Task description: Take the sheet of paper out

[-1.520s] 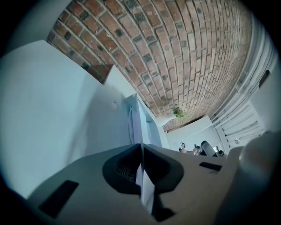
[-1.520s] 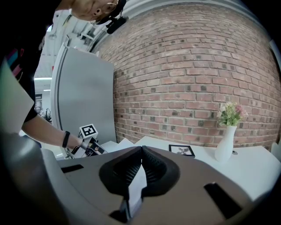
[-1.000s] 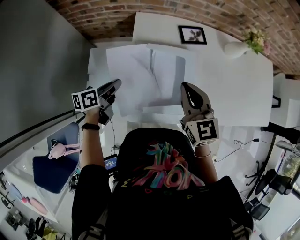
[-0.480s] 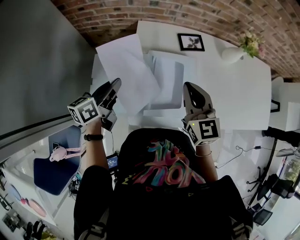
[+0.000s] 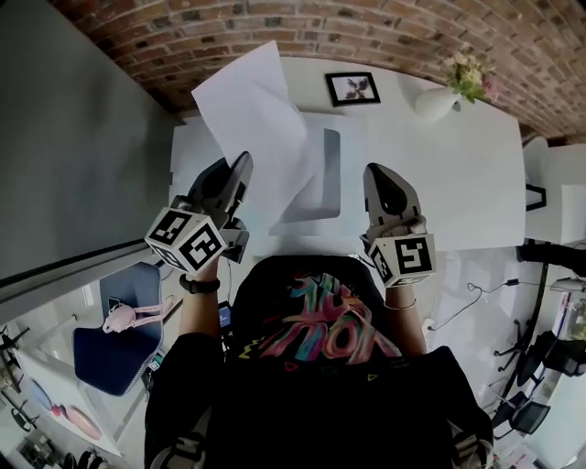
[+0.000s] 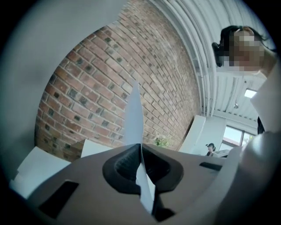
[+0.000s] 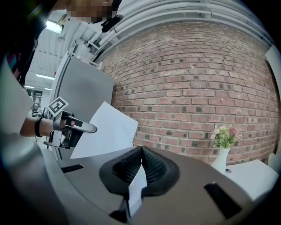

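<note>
Sheet of paper (image 5: 249, 114) is up off the table (image 5: 467, 183), tilted, with its far corner showing against the brick wall (image 5: 275, 18) in the head view. My left gripper (image 5: 240, 167) has it pinched at the near edge, jaws squeezed tight on it. In the left gripper view the sheet runs edge-on straight out between the pads.

Underneath, lying flat on the table between my two grippers, is a grey folder (image 5: 320, 179) with more white paper around it. My right gripper (image 5: 378, 174) hovers just right of that, well apart from the raised sheet. Its jaws are pressed together too, with a thin white strip (image 7: 135, 186) caught between the pads, and I honestly can't tell what that strip belongs to.

Further back on the table there's a framed picture (image 5: 352, 88), and a white vase (image 5: 438, 99) of flowers off to the right, near the wall.
</note>
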